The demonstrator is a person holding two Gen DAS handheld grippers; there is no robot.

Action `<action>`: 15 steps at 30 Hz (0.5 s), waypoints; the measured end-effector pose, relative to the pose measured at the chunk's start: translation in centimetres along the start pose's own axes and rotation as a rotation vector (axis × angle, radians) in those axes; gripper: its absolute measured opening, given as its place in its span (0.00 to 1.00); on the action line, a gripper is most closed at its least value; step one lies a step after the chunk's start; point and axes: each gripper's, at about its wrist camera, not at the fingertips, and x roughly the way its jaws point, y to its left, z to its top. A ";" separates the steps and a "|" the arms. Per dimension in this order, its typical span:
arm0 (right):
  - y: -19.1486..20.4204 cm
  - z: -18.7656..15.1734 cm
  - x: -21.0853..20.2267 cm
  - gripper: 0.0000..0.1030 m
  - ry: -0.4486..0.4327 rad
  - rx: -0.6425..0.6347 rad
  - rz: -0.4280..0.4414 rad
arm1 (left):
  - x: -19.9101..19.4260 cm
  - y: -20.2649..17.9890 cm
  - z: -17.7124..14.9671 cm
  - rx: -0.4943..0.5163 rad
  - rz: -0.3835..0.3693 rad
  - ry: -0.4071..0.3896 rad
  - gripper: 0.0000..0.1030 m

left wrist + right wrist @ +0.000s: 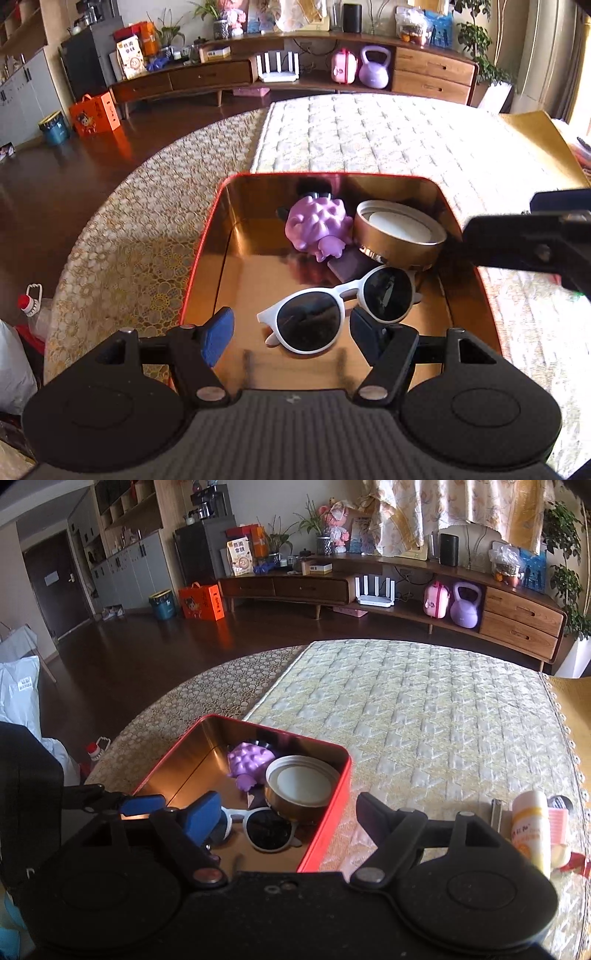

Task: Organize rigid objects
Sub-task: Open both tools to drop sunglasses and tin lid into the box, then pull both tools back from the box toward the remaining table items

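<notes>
A red tin box (201, 243) with a gold inside sits on the table. In it lie white sunglasses (343, 314), a purple spiky toy (317, 225) and a round gold tin (400, 236). My left gripper (291, 332) is open just above the sunglasses, which rest loose between its fingers. My right gripper (288, 812) is open and straddles the box's right wall (328, 812); its left finger is over the sunglasses (267, 829). The toy (247, 762) and gold tin (301, 788) show in the right wrist view too.
A yellow-white tube (532, 830), a pink item (559, 827) and a small metal clip (496, 812) lie on the quilted cloth (424, 720) right of the box. The right gripper's arm (535, 243) reaches in from the right. The round table's edge drops to a dark floor at left.
</notes>
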 end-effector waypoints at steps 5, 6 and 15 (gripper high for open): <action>-0.6 -1.1 -2.5 0.79 -0.022 0.044 0.004 | -2.1 -0.3 -0.1 -0.022 -0.014 -0.036 0.67; -0.7 -1.4 -3.0 0.80 -0.028 0.053 0.006 | -2.5 -0.4 -0.1 -0.023 -0.016 -0.042 0.67; -2.8 -4.5 -7.0 0.85 -0.063 0.148 -0.008 | -5.8 -2.8 -0.8 0.003 -0.078 -0.077 0.67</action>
